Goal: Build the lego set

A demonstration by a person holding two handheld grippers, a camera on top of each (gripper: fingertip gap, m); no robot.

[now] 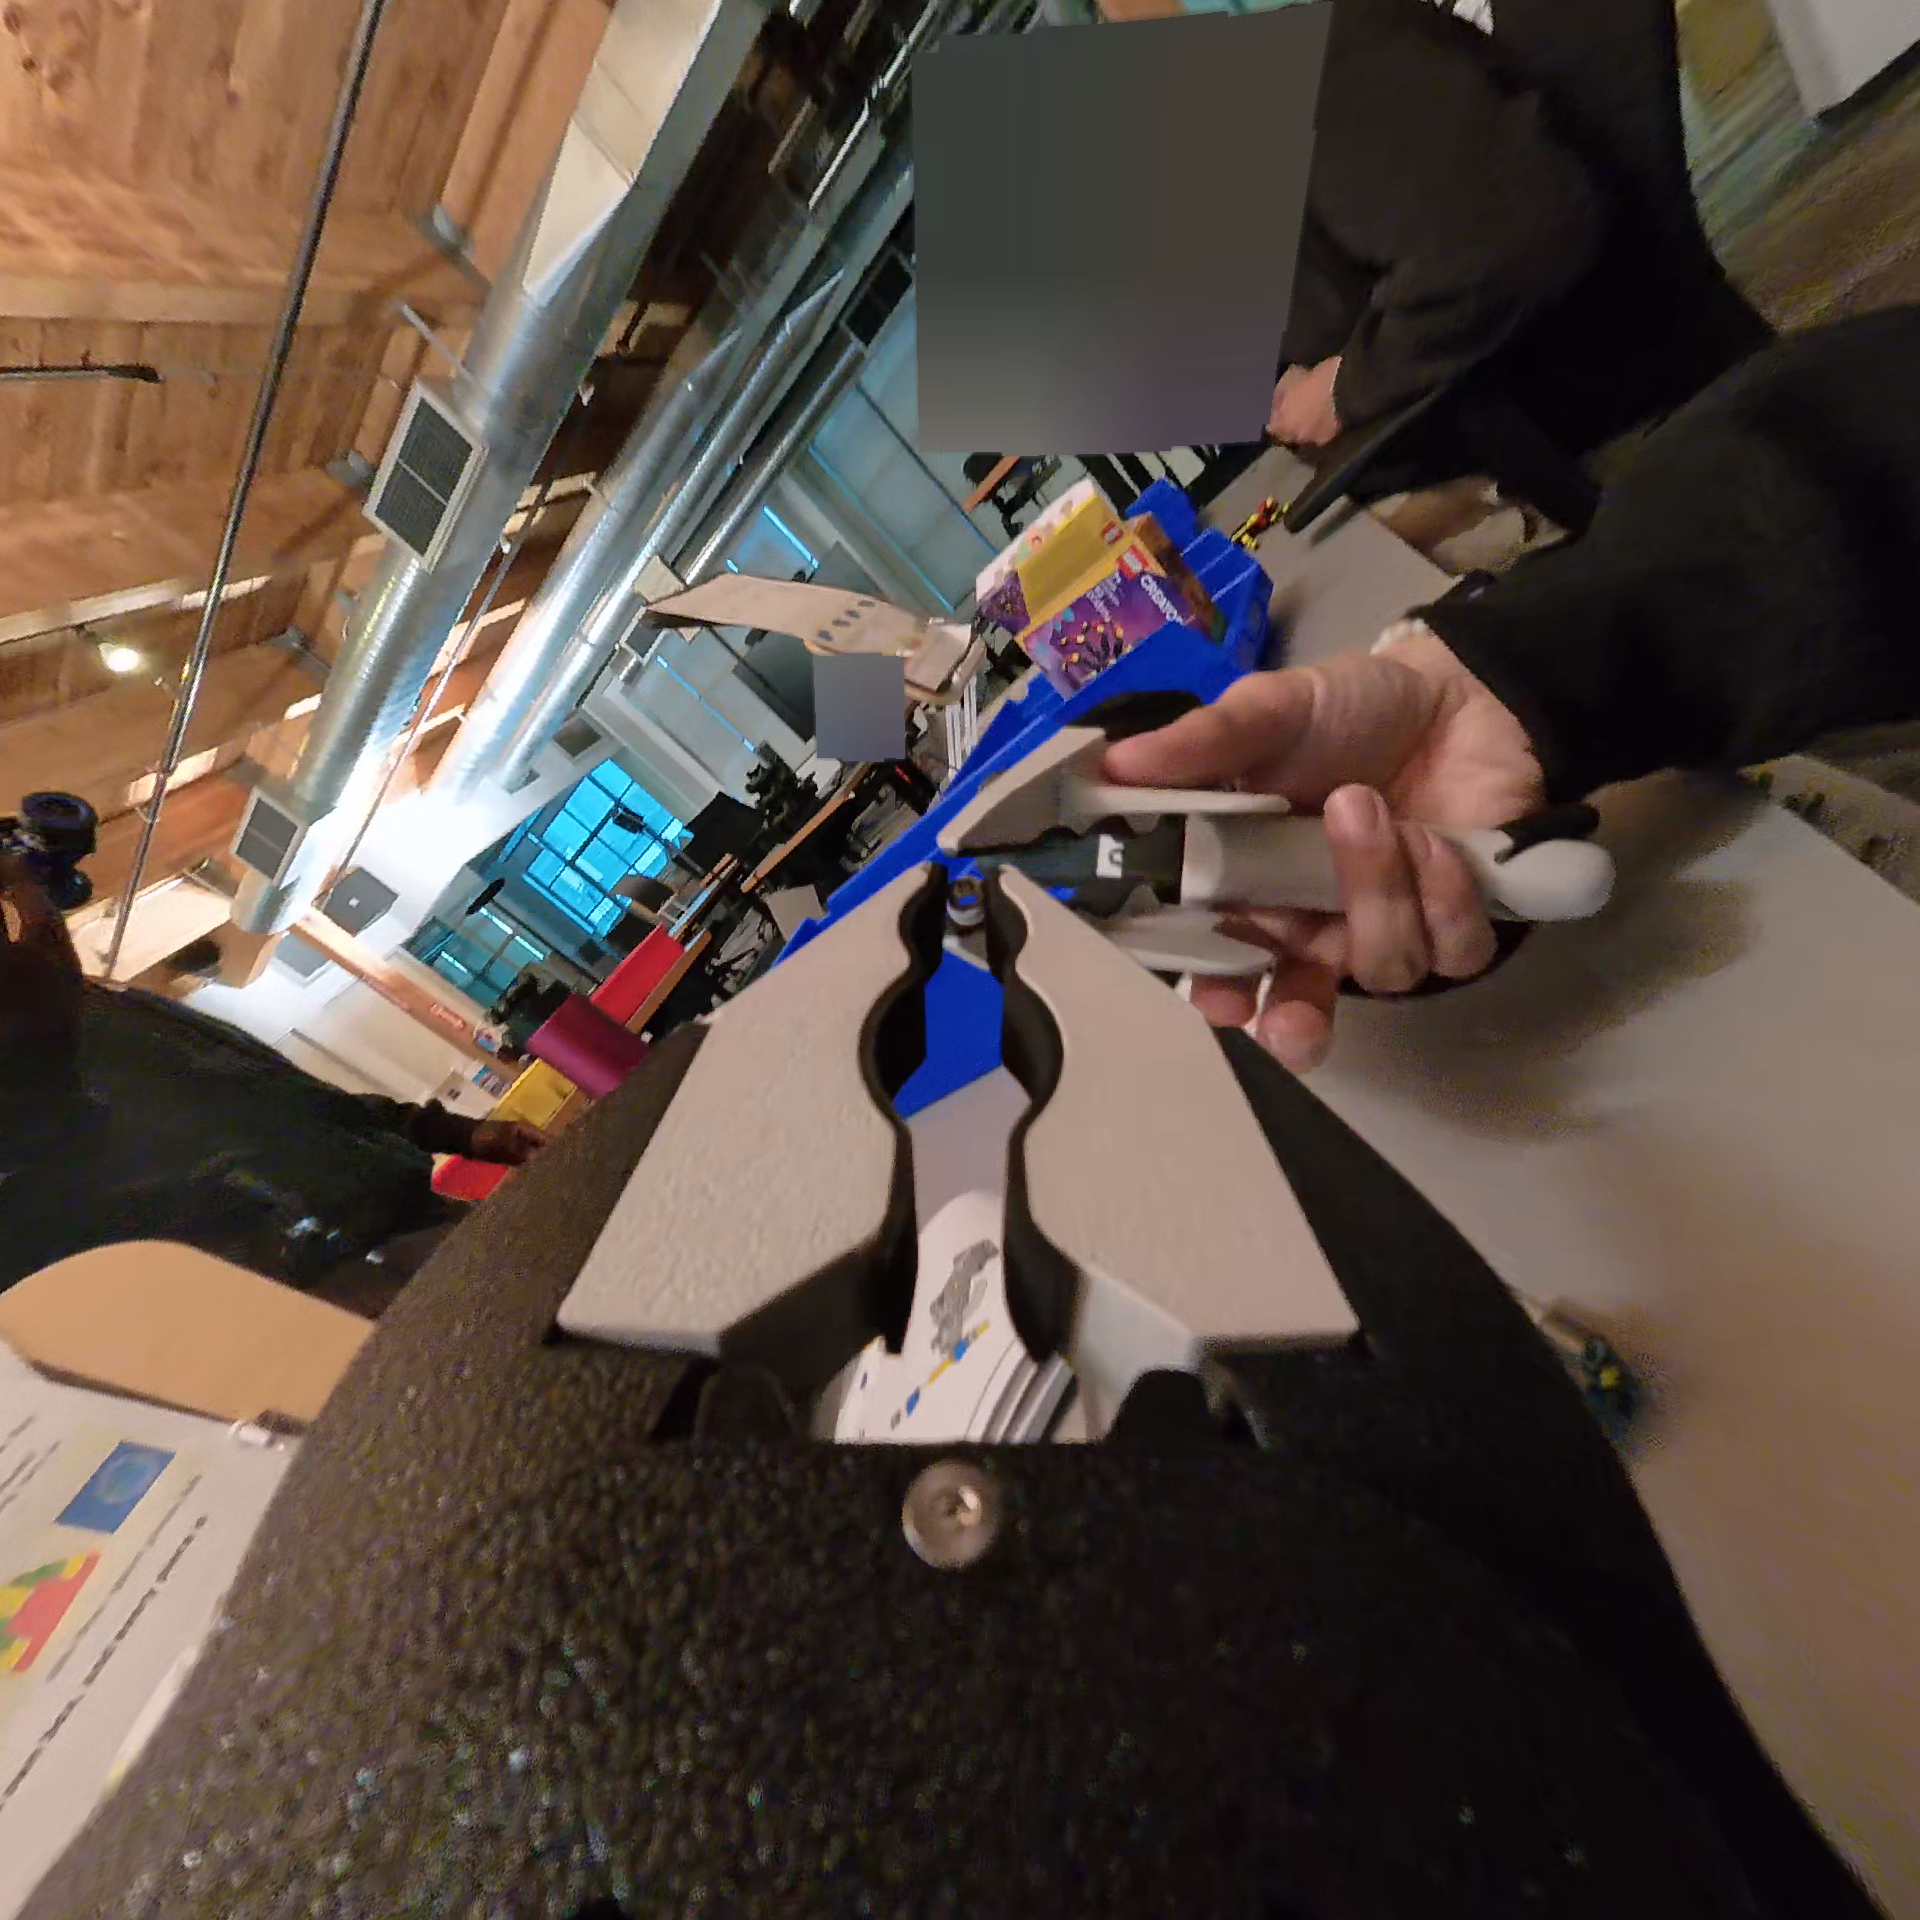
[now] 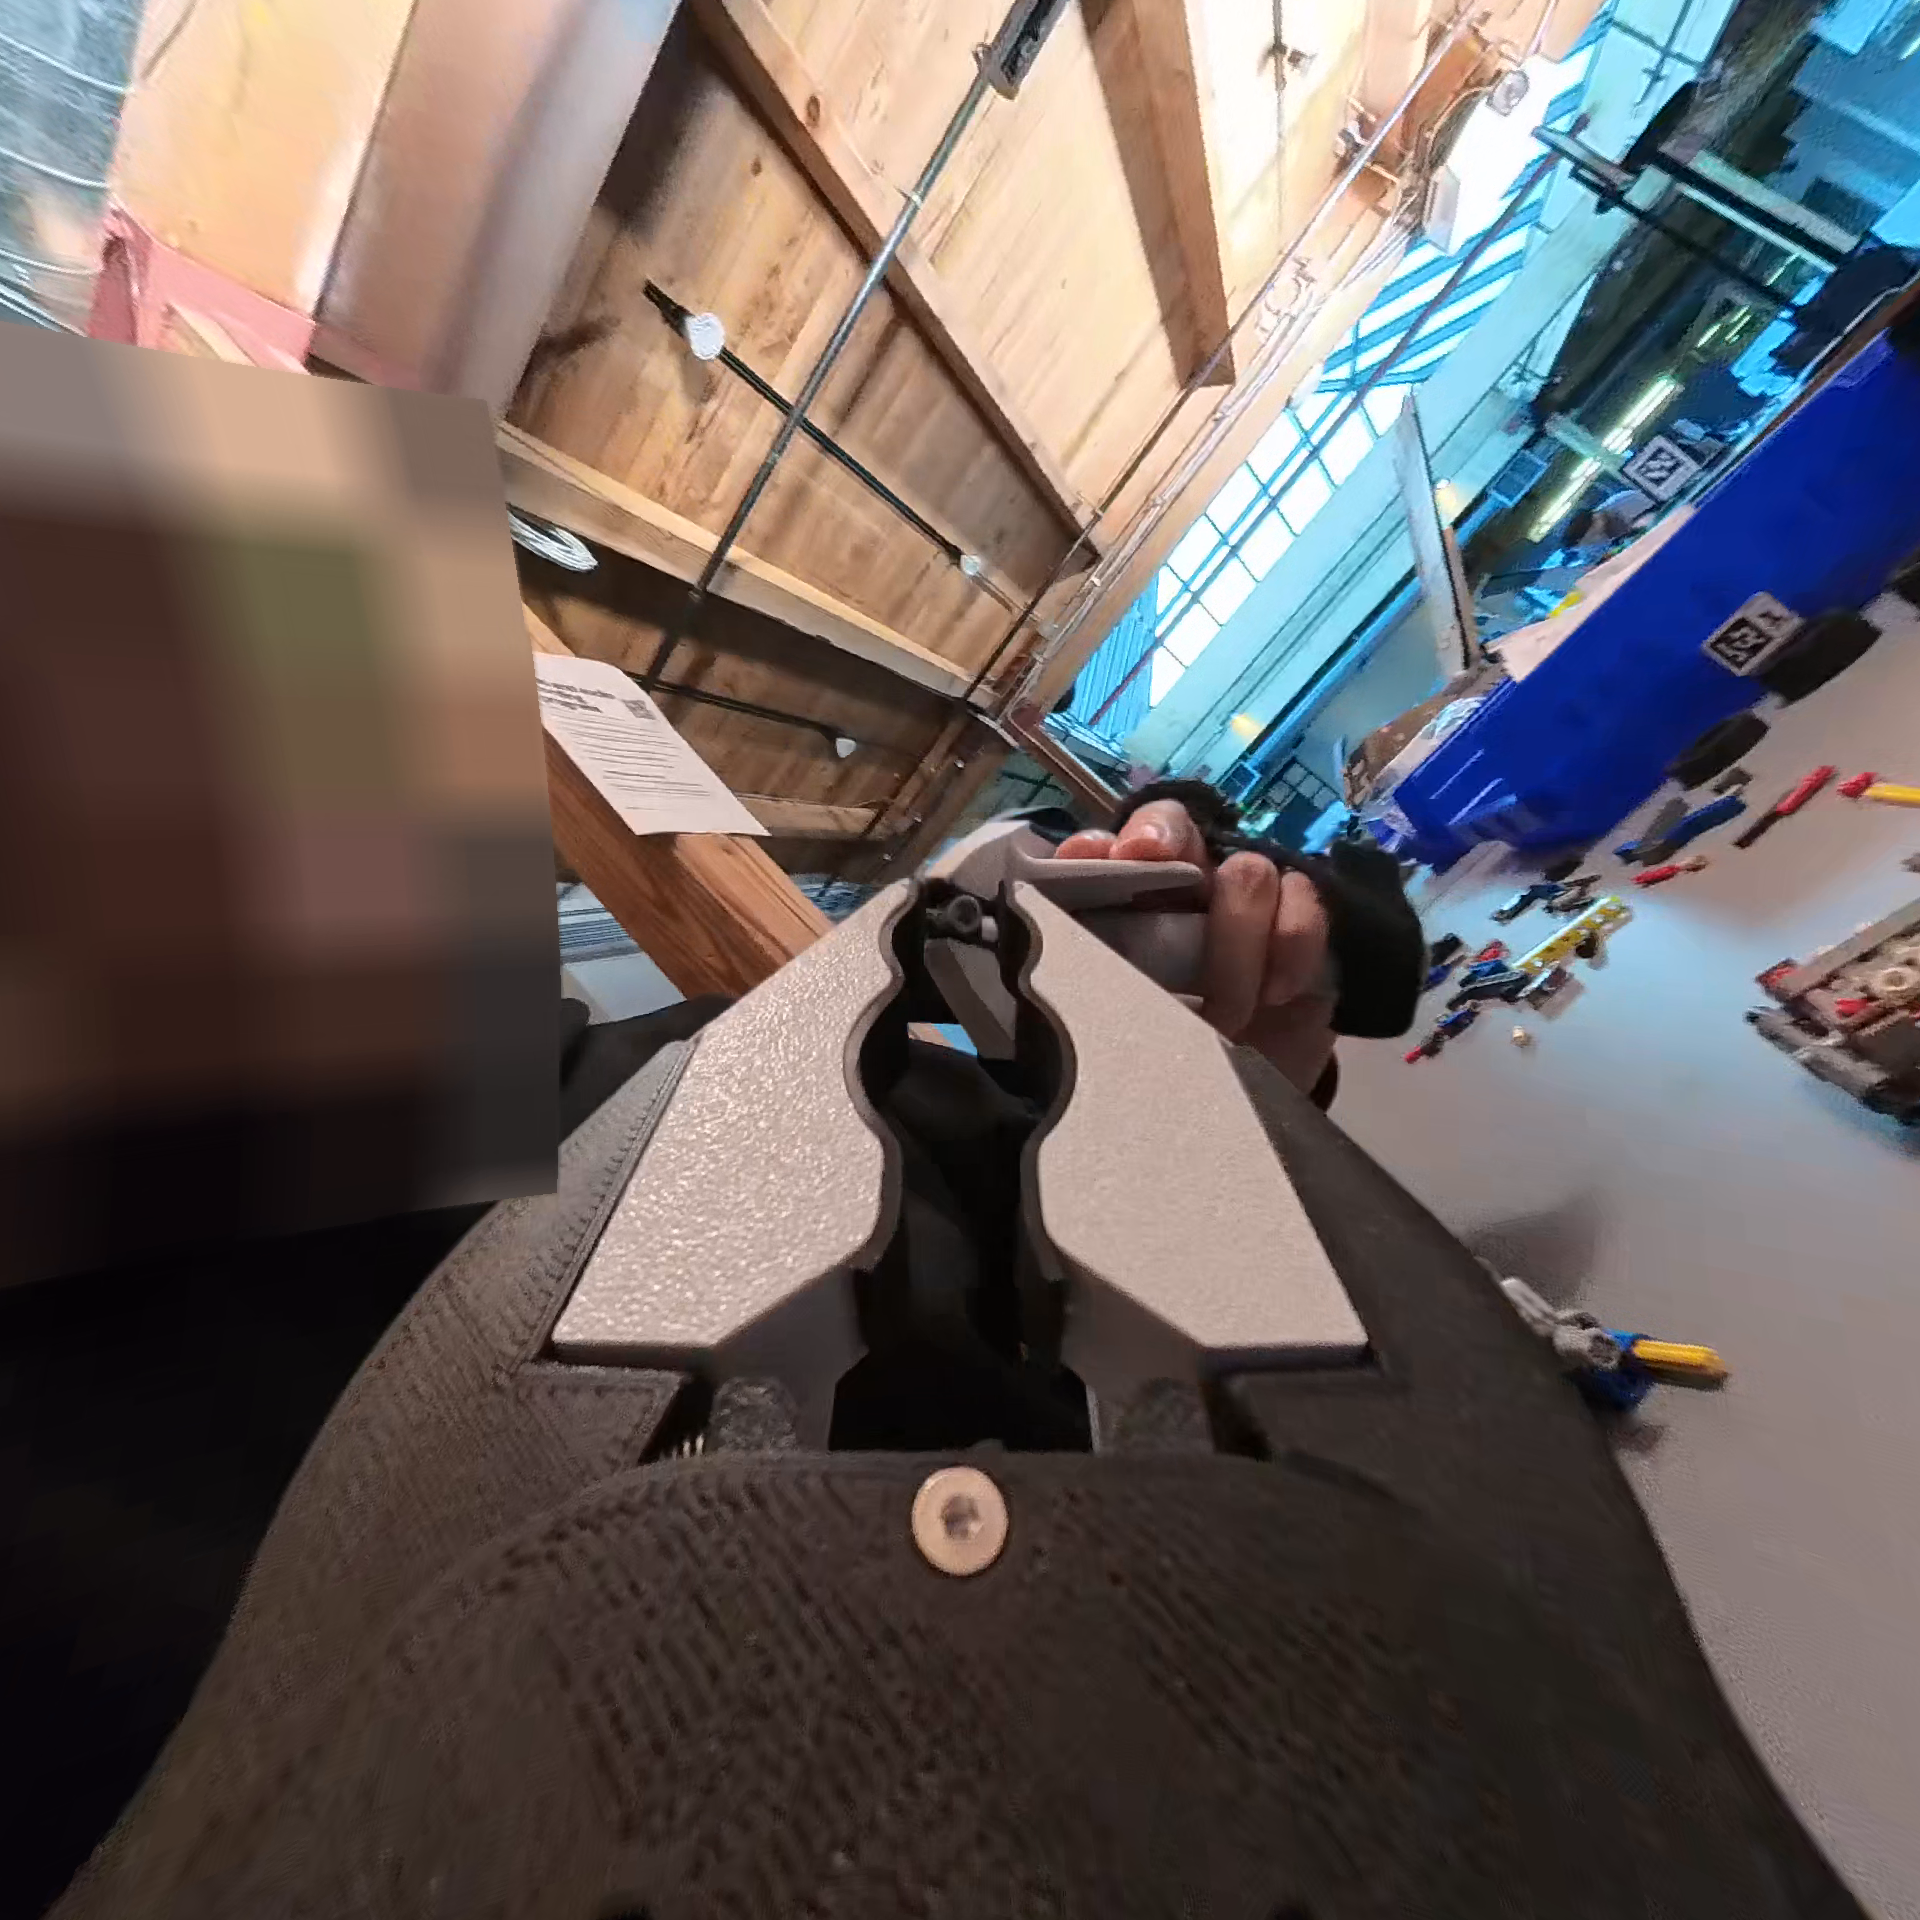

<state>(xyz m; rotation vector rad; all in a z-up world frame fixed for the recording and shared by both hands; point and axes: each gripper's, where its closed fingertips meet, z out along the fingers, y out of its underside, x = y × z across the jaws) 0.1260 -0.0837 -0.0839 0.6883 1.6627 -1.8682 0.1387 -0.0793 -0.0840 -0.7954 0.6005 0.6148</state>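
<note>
Both pairs of tongs are held up off the grey desk [image 2: 1621, 1174], tip to tip. In the left wrist view the left tongs [image 1: 971, 896] sit at frame centre, nearly pressed together, pinching what looks like a small dark lego piece [image 1: 966, 906], though it is too blurred to be sure. Just right of them a bare hand [image 1: 1361, 831] grips the right tongs [image 1: 961, 836], which point at the same spot. In the right wrist view the right tongs [image 2: 964, 906] are likewise almost closed around a small black piece [image 2: 958, 914]. Loose lego parts [image 2: 1538, 935] lie scattered at the right of the frame, beside a blue bin [image 2: 1662, 707] and a half-built grey model [image 2: 1860, 997].
</note>
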